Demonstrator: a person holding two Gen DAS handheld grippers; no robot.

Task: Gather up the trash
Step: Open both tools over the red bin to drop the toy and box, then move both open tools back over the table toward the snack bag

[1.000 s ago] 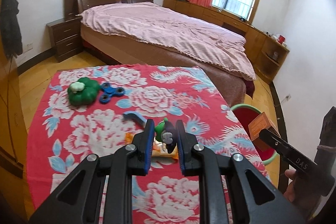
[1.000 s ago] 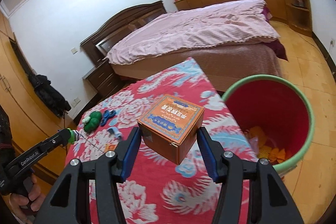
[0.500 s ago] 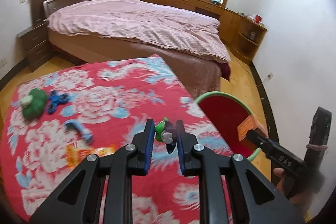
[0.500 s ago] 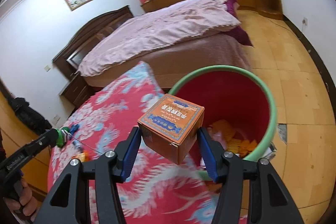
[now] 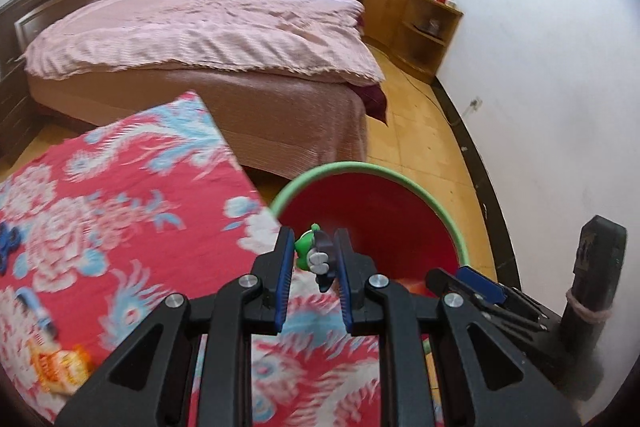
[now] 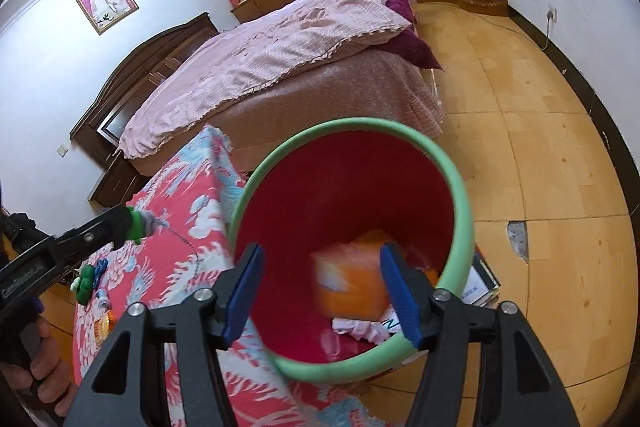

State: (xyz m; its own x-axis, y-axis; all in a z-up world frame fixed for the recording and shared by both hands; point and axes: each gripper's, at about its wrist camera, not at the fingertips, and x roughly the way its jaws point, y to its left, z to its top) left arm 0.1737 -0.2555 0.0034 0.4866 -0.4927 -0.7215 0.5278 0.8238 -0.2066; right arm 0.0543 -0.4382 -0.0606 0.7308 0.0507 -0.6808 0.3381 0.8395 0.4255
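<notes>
A red bin with a green rim (image 5: pixel 448 215) (image 6: pixel 460 195) stands on the floor beside the table with the red flowered cloth (image 5: pixel 120 219). My right gripper (image 6: pixel 322 285) is open above the bin, and the orange box (image 6: pixel 352 287), blurred, is inside the bin below it. My left gripper (image 5: pixel 312 261) is shut on a small green and grey toy (image 5: pixel 316 253) over the table edge next to the bin. The left gripper also shows at the left of the right wrist view (image 6: pixel 132 225).
On the table lie an orange wrapper (image 5: pixel 60 367), a blue piece (image 5: pixel 34 307), a green toy (image 6: pixel 84 283) and a blue spinner (image 6: pixel 102 265). A bed (image 5: pixel 200 39) stands behind the table. Wooden floor lies to the right of the bin.
My right gripper moved over the bin and opened, and the orange box dropped into the bin. My left gripper carried the green toy to the right toward the bin.
</notes>
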